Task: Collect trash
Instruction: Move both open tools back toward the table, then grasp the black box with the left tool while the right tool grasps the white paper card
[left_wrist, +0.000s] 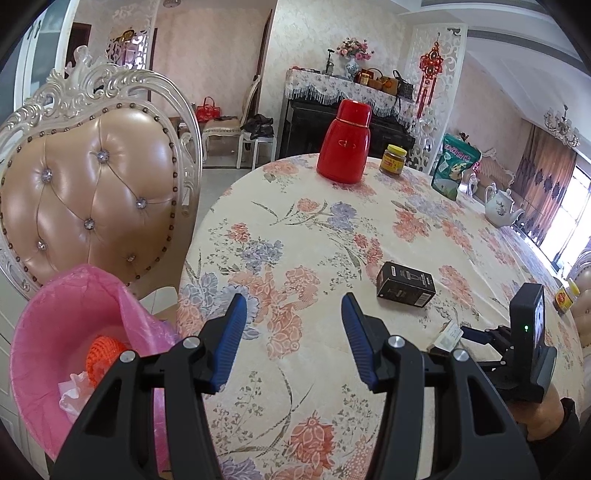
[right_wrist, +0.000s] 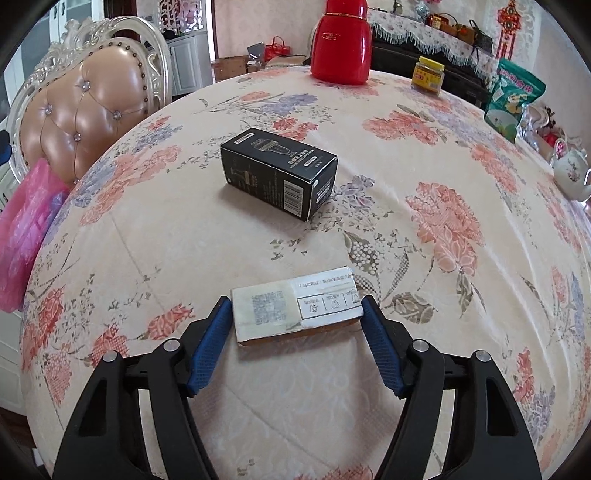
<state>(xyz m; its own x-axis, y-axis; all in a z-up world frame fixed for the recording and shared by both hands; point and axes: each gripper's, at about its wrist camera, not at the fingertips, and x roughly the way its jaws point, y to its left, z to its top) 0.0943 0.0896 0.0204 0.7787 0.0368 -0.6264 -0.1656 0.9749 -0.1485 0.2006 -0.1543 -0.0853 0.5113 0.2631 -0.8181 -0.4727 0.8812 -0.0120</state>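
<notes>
A flat white paper packet (right_wrist: 295, 306) lies on the floral table between the tips of my right gripper (right_wrist: 295, 308); both blue pads touch its ends, so the gripper is shut on it. The packet also shows in the left wrist view (left_wrist: 448, 334). A black carton (right_wrist: 277, 173) lies on its side further in; it also shows in the left wrist view (left_wrist: 404, 284). My left gripper (left_wrist: 293, 308) is open and empty above the table's near edge. A bin with a pink liner (left_wrist: 55, 332), holding orange netting (left_wrist: 105, 356), stands left of the table.
A red thermos (left_wrist: 343, 142), a yellow-lidded jar (left_wrist: 393, 158), a green snack bag (left_wrist: 456, 166) and a white teapot (left_wrist: 500, 208) stand along the far side of the table (left_wrist: 295, 236). A padded chair (left_wrist: 85, 192) stands at the left beside the bin.
</notes>
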